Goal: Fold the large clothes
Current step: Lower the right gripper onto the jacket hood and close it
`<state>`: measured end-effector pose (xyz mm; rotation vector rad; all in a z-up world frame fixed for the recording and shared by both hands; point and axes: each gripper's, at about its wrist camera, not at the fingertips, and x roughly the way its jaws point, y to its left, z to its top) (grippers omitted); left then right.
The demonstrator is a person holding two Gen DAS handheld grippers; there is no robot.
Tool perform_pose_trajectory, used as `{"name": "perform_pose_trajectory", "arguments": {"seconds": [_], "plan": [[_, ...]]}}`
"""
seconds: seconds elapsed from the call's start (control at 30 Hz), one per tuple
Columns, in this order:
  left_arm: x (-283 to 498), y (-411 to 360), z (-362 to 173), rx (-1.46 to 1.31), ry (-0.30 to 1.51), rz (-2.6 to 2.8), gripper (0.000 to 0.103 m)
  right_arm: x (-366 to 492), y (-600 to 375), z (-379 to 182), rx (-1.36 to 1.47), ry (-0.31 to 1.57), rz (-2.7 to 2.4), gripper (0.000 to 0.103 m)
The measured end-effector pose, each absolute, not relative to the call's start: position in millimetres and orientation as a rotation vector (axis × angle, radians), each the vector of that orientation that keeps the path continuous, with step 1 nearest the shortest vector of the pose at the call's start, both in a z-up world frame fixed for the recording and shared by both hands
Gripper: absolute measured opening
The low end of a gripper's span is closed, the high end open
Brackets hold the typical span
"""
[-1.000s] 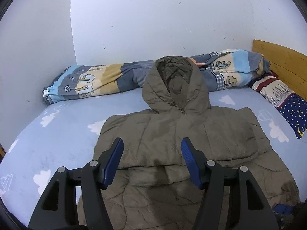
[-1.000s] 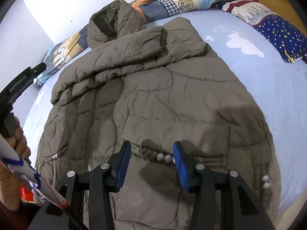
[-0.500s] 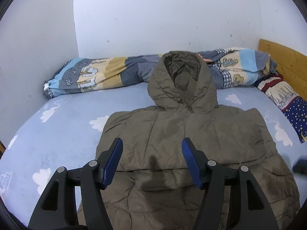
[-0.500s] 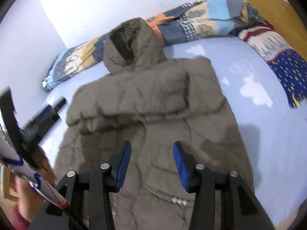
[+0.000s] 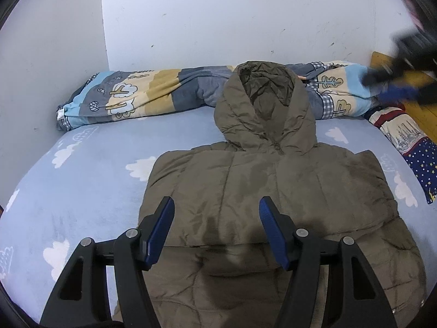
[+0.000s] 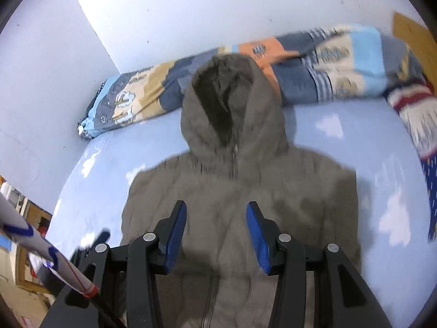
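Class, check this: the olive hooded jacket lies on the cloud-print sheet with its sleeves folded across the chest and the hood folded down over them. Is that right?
Not quite. The hood is not folded down: it lies spread out beyond the collar, toward the rolled quilt, as the left wrist view shows. The rest about the jacket and sheet holds.

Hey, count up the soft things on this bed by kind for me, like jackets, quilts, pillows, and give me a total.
Jacket: 1
Quilt: 1
Pillow: 1
Total: 3
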<state>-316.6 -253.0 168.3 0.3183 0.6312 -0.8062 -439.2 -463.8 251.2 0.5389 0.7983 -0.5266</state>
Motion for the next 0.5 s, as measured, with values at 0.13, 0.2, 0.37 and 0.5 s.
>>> {"name": "perform_pose_trajectory", "arguments": {"seconds": [0.13,0.2,0.37,0.5], "plan": [[-309.2,-251.4,166.0,0.320,0.636,-0.810,0.064,-403.1,-506.8,267.8,0.535,0.773,-0.550,0.051],[-306.3,-251.3,165.1,0.313,0.638,-0.809,0.064,-385.0,-531.4,271.1,0.532,0.769,-0.565,0.052],[-306.2,-250.7,164.7,0.295,0.630,-0.838,0.064,-337.2,-585.0,267.0,0.533,0.774,-0.608,0.053],[-304.3,-249.4,159.8,0.336,0.590,-0.828,0.064,-298.6,-622.8,242.8,0.521,0.804,-0.660,0.055]]}}
